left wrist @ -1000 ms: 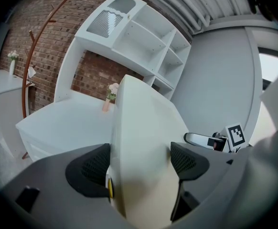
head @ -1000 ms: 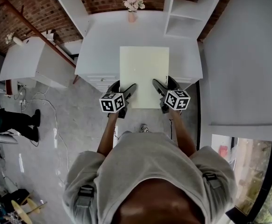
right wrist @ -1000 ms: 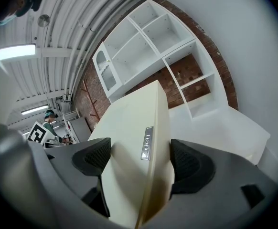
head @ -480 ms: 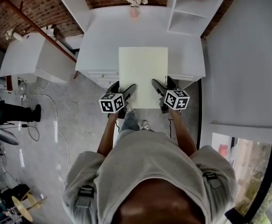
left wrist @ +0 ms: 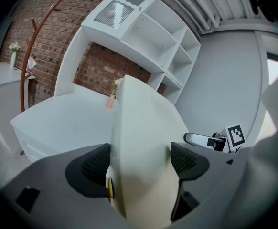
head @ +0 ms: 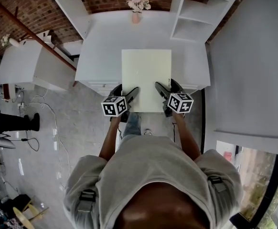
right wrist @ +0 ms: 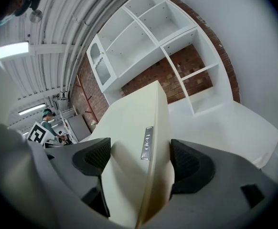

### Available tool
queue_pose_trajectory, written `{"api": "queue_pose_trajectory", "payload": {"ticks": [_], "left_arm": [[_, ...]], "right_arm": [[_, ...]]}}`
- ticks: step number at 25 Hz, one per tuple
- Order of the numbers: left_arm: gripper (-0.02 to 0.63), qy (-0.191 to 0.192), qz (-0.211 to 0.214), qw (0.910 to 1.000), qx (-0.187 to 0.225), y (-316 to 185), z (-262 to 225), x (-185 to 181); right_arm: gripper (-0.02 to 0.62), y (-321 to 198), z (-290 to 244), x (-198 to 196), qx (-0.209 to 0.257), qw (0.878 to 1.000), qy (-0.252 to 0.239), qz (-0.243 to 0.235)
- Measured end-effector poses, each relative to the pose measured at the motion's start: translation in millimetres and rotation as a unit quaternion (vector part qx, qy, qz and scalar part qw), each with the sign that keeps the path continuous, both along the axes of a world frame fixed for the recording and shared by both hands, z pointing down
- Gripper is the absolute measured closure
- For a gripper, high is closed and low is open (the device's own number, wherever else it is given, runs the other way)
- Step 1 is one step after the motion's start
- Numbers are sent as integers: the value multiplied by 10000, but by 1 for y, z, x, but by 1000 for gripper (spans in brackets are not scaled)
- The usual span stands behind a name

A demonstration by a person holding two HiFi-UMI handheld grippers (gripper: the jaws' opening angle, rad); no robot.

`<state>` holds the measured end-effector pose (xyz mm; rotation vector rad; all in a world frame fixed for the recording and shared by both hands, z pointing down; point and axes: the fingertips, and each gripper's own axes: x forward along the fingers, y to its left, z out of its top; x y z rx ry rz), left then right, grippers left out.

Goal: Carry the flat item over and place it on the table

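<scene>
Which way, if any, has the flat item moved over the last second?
Yes, slightly forward: the near edge of the white table now crosses the flat item lower down in the head view.

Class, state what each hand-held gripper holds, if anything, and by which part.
Both hold the cream flat item: the left hand-held gripper clamps its near-left corner, the right hand-held gripper its near-right corner.

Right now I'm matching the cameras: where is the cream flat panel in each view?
Head view: cream panel at centre, overlapping the table's near edge.
Left gripper view: cream panel at centre, clamped between the fingers.
Right gripper view: cream panel at centre, clamped between the fingers.
Shared landmark: white shelf unit.
</scene>
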<state>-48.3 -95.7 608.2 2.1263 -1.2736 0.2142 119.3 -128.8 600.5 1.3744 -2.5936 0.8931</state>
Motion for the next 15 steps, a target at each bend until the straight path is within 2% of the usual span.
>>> {"api": "queue_pose_trajectory", "payload": {"ticks": [15], "left_arm": [[199, 120, 275, 9994, 182, -134, -18, -44]], "right_arm": [[202, -123, -23, -43, 139, 9995, 92, 285]]}}
